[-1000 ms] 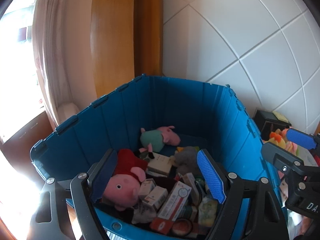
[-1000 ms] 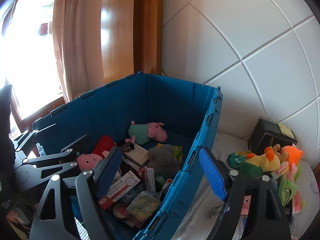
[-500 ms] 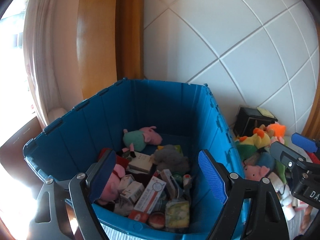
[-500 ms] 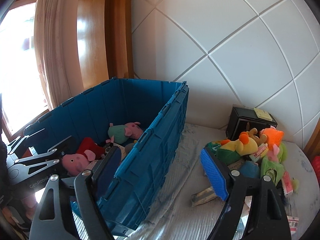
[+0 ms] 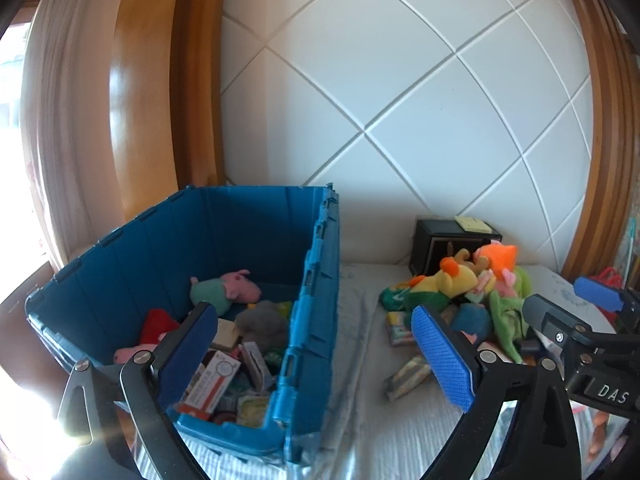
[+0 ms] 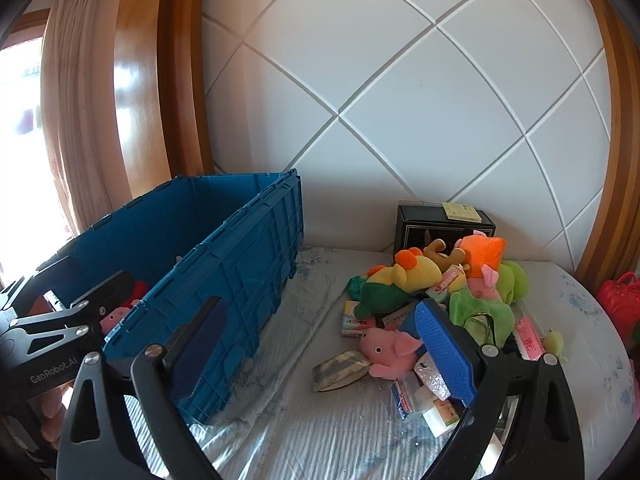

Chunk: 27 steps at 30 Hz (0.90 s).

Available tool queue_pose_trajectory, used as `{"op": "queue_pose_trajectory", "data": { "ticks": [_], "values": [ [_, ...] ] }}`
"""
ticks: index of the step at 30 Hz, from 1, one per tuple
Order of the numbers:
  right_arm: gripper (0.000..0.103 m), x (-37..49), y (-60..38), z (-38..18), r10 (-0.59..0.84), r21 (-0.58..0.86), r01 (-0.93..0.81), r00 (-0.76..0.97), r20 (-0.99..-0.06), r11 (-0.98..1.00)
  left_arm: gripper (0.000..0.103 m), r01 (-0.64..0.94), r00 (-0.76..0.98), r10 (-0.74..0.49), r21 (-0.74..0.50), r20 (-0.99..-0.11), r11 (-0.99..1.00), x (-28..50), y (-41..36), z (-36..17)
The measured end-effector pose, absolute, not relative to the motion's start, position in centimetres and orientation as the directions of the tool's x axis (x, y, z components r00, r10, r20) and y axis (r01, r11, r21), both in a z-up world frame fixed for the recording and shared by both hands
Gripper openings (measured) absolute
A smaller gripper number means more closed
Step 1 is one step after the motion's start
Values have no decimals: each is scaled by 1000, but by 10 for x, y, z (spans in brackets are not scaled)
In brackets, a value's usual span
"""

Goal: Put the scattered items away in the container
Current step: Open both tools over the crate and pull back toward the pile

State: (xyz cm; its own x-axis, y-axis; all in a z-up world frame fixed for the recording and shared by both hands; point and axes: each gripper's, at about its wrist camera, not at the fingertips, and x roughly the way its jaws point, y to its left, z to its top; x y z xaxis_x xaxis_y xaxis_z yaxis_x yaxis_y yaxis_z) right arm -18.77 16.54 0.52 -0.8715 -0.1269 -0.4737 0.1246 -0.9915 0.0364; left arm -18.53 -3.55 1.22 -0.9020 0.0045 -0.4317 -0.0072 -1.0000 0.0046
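Observation:
The blue crate (image 5: 316, 280) stands at the left on a pale bed sheet and holds a green-bodied pig plush (image 5: 224, 286), a grey plush (image 5: 260, 322) and several small boxes (image 5: 212, 380). To the crate's (image 6: 240, 264) right lies a pile of plush toys (image 6: 440, 280). A pink pig plush (image 6: 384, 350) and a grey patterned packet (image 6: 340, 366) lie at its front. My left gripper (image 5: 314, 312) hangs over the crate's right wall, its jaws opening and empty. My right gripper (image 6: 320, 308) is before the pile, its jaws also opening, with nothing between them.
A black box (image 6: 440, 224) stands against the white quilted wall behind the pile. A red bag (image 6: 618, 296) sits at the far right edge. Wooden trim, a curtain and a bright window lie left of the crate. Bare sheet (image 6: 320, 432) stretches between crate and pile.
Both grippers have swung right, from over the crate's inside toward the toy pile on the sheet. Both pairs of jaws have spread wider.

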Motion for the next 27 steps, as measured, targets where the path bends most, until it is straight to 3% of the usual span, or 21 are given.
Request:
{"op": "queue_pose_trajectory", "data": {
  "ticks": [2, 11, 27],
  "values": [
    [103, -184, 188, 4, -119, 32, 119, -873, -473, -992, 100, -9, -904, 5, 9, -428, -1000, -181, -15, 13],
    [103, -171, 305, -26, -35, 33, 20, -846, -532, -999, 102, -54, -881, 41, 13, -471, -998, -179, 86, -10],
    [103, -178, 452, -150, 97, 30, -184, -642, -760, -982, 102, -160, -672, 43, 88, -740, -983, -228, 207, -136]
  ]
}}
